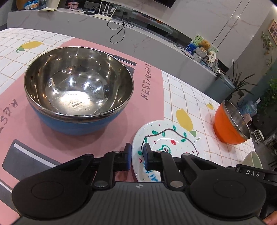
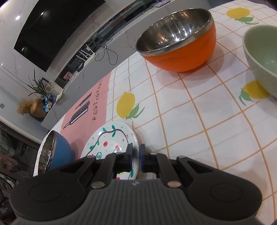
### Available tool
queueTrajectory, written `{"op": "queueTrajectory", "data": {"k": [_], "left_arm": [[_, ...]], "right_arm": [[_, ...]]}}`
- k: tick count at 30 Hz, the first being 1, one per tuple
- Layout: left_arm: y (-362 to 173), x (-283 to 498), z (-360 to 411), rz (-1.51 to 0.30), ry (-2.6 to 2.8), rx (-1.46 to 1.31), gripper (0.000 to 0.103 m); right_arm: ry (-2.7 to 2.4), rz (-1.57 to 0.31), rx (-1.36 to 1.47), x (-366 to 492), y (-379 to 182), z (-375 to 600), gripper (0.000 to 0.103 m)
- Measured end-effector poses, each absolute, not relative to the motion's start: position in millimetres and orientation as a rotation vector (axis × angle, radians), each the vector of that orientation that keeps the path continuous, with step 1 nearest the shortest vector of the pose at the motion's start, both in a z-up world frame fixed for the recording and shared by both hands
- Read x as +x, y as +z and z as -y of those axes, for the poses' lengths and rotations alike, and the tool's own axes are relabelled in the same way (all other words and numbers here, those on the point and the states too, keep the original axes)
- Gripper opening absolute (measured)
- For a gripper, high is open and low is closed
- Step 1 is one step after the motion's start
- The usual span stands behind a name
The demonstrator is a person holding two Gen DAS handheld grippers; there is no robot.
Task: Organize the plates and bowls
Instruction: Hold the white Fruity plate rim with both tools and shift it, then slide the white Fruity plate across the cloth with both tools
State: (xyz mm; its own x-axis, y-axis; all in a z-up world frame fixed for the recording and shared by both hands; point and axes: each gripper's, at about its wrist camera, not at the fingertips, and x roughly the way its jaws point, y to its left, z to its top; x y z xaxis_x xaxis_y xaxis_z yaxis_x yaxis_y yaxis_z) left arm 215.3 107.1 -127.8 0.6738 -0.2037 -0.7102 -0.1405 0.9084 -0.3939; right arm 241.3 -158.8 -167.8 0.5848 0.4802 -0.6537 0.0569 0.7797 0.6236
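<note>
A white plate point(image 1: 166, 136) painted with green leaves, red dots and a dark looping line lies on a table covered by a white cloth point(image 2: 199, 121) with an orange grid and yellow lemons. The plate sits at the edge of a pink placemat point(image 1: 143, 83) printed with the word RESTAURANT and dark bottle shapes.

The left gripper point(image 1: 137, 154) has its jaws drawn narrow around the plate's left rim, one finger outside the edge and one over the painted face. The right gripper point(image 2: 135, 154) grips the opposite rim in the same way, jaws nearly together with the thin edge between them.

On the placemat, just beyond the plate, stands a blue bowl point(image 1: 78, 90) with a shiny steel lining. An orange bowl point(image 2: 178, 39) (also steel inside) stands farther off on the cloth, and a pale green bowl point(image 2: 261, 57) is near it at the right edge of the right wrist view.

Behind the table runs a long grey marbled counter point(image 1: 148, 39) carrying a white router point(image 1: 103, 13), a loose black cable point(image 1: 121, 29) and small clutter. A large dark screen point(image 2: 53, 29) hangs on the wall above, and potted plants point(image 1: 242, 81) stand beyond the counter's end.
</note>
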Motion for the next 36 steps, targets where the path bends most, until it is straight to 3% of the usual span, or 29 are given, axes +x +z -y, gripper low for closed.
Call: {"op": "queueTrajectory", "data": {"k": [16, 36], "left_arm": [[-98.3, 178.8, -115.3, -0.798, -0.027, -0.541, 0.015], [-64.6, 79.7, -118.9, -0.744, 0.002, -0.568, 0.015]], "right_arm": [[0.296, -0.912, 0.656, 215.6, -139.4, 163.1, 0.005], [0.345, -0.910, 0.622, 119.4, -104.1, 161.3, 0.005]]}}
